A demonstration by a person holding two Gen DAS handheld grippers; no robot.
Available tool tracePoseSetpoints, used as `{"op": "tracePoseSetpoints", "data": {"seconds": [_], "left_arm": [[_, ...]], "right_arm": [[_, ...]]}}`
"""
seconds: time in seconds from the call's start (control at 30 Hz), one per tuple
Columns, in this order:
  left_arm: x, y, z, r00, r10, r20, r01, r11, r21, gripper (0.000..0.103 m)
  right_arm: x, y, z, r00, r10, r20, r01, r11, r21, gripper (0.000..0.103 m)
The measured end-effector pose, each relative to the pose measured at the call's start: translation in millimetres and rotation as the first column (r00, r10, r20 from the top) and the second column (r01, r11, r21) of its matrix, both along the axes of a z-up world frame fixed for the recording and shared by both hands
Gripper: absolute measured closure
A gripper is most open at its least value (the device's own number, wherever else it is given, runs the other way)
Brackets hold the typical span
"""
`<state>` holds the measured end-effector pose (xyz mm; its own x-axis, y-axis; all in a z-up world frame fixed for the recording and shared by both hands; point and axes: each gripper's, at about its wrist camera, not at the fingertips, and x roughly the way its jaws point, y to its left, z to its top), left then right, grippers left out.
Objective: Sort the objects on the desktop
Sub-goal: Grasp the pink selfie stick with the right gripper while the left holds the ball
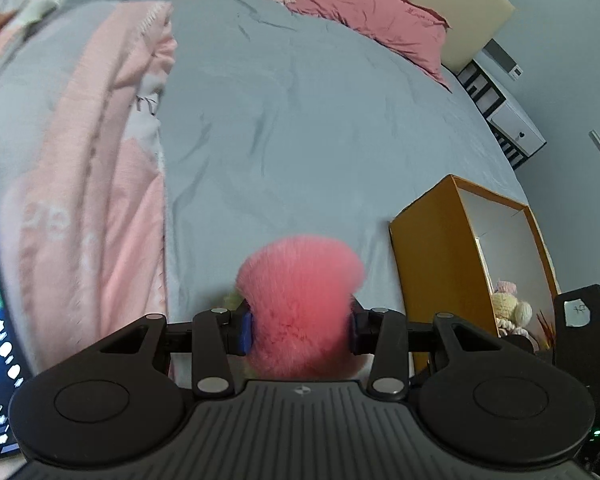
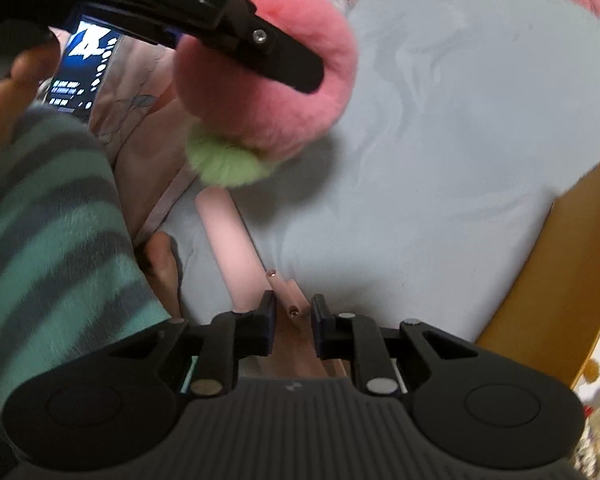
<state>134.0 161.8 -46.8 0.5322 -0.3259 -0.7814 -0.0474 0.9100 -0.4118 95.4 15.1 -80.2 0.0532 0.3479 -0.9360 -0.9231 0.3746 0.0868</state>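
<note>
your left tool (image 1: 300, 330) is clamped on the pink plush toy (image 1: 300, 300), held above the grey bed sheet (image 1: 300, 120) beside the orange box (image 1: 432, 272). your right tool (image 2: 294, 316) pinches thin pink sticks (image 2: 290, 300) low over the sheet, near the pink tube (image 2: 232, 240).

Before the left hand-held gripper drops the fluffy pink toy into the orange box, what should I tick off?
1. Left hand-held gripper clamps the fluffy pink plush toy: ok.
2. Toy lifted off the grey bedsheet: ok.
3. Orange cardboard box open: ok.
4. Room left inside the box beside the cream knitted doll: cannot tell.
5. Right hand-held gripper closed on the thin pinkish sticks: cannot tell.
</note>
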Motion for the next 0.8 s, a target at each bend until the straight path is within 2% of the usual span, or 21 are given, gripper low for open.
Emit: {"op": "tracePoseSetpoints", "data": {"seconds": [0.17,0.33,0.4,0.43,0.53,0.63,0.73,0.8], "left_arm": [[-20,-3,6,0.999,0.032,-0.002,-0.032,0.999,0.004,0.056],[-26,-8,11,1.0,0.027,-0.008,-0.027,0.999,0.018,0.056],[-30,-10,14,1.0,0.024,-0.005,-0.024,0.999,0.023,0.056],[-32,-10,15,1.0,0.022,-0.002,-0.022,0.999,0.026,0.056],[-40,-12,19,1.0,0.021,0.001,-0.021,0.999,0.035,0.057],[-47,-14,22,1.0,0.027,0.001,-0.027,0.999,0.044,0.059],[-54,-14,28,0.999,0.029,0.017,-0.03,0.999,0.044,0.074],[-57,-14,35,0.999,0.031,0.033,-0.032,0.999,0.036,0.076]], "right_arm": [[-16,-3,0,0.995,0.057,0.077,-0.06,0.998,0.036,0.084],[-34,1,1,0.973,0.179,0.143,-0.182,0.983,0.005,0.083],[-40,4,-1,0.962,0.228,0.153,-0.228,0.974,-0.014,0.074],[-44,6,-3,0.954,0.25,0.164,-0.248,0.968,-0.029,0.075],[-57,8,-5,0.933,0.291,0.212,-0.286,0.957,-0.053,0.077],[-70,7,-1,0.894,0.319,0.315,-0.311,0.947,-0.077,0.089],[-79,2,10,0.866,0.338,0.37,-0.339,0.939,-0.064,0.097],[-85,0,19,0.838,0.344,0.424,-0.349,0.935,-0.067,0.097]]}}
